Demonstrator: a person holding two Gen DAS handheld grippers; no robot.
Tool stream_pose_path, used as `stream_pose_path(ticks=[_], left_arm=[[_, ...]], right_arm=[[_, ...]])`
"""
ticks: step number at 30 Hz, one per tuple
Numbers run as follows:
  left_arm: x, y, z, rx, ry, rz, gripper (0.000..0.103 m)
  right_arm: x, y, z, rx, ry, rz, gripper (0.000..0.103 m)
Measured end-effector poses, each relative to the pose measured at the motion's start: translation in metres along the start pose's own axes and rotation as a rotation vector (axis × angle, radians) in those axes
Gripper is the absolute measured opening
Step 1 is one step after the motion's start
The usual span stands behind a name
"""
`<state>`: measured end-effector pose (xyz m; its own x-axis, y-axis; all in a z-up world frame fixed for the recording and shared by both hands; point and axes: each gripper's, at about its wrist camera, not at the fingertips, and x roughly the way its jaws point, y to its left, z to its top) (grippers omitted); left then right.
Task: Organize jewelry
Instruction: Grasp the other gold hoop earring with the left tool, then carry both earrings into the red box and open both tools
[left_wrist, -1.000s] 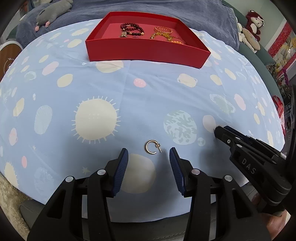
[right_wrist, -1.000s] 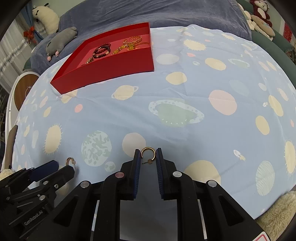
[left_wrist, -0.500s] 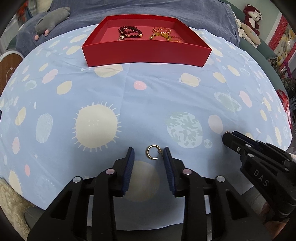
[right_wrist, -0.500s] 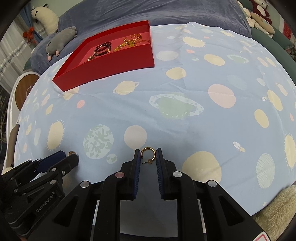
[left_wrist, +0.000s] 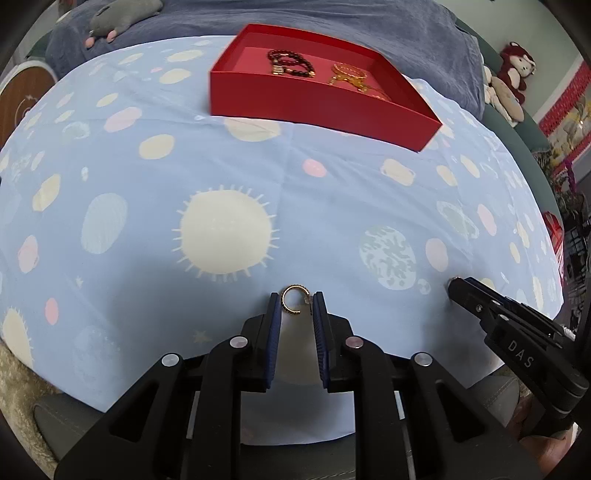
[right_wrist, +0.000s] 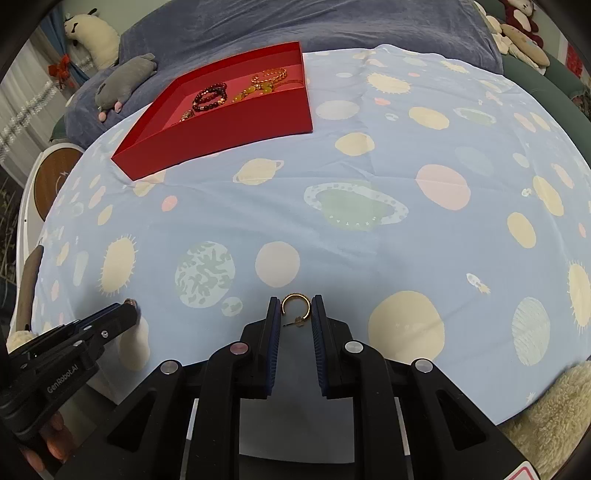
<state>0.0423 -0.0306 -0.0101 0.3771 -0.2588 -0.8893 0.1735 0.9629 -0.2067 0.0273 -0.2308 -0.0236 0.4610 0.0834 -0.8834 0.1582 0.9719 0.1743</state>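
My left gripper (left_wrist: 295, 301) is closing on a gold hoop earring (left_wrist: 286, 308) that lies on the blue planet-print cloth; both blue pads touch it. My right gripper (right_wrist: 295, 304) is shut on a second gold hoop earring (right_wrist: 295, 294), its post hanging between the pads. Each gripper shows in the other's view: the right one (left_wrist: 452, 286) at the right, the left one (right_wrist: 129, 308) at the lower left. A red tray (left_wrist: 314, 107) at the far side of the cloth holds a dark beaded bracelet (left_wrist: 290, 62) and gold jewelry (left_wrist: 349, 75).
The cloth (right_wrist: 369, 166) covers a rounded surface that drops off at the near edge. A grey plush toy (right_wrist: 125, 77) lies behind the tray on dark blue bedding. A round wooden stool (right_wrist: 51, 181) stands at the left, a fluffy rug (right_wrist: 546, 406) at the lower right.
The left jaws have narrowed from wide apart to touching the earring, and the left view has swung so the tray sits further right. The right gripper has kept its grip and place.
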Motion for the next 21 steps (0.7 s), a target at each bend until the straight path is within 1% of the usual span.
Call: stream_pose_path(ticks=[8, 18, 21], left_arm=[[-0.012, 0.011, 0.002, -0.026, -0.017, 0.017, 0.017], [-0.030, 0.003, 0.008, 0.021, -0.052, 0.077, 0.017], [-0.033, 0.002, 0.008, 0.027, -0.057, 0.084, 0.017]], right_arm=[[-0.007, 0.006, -0.004, -0.014, -0.005, 0.020, 0.016], [-0.016, 0.014, -0.008, -0.031, -0.017, 0.034, 0.016], [-0.022, 0.017, -0.011, -0.038, -0.022, 0.043, 0.016]])
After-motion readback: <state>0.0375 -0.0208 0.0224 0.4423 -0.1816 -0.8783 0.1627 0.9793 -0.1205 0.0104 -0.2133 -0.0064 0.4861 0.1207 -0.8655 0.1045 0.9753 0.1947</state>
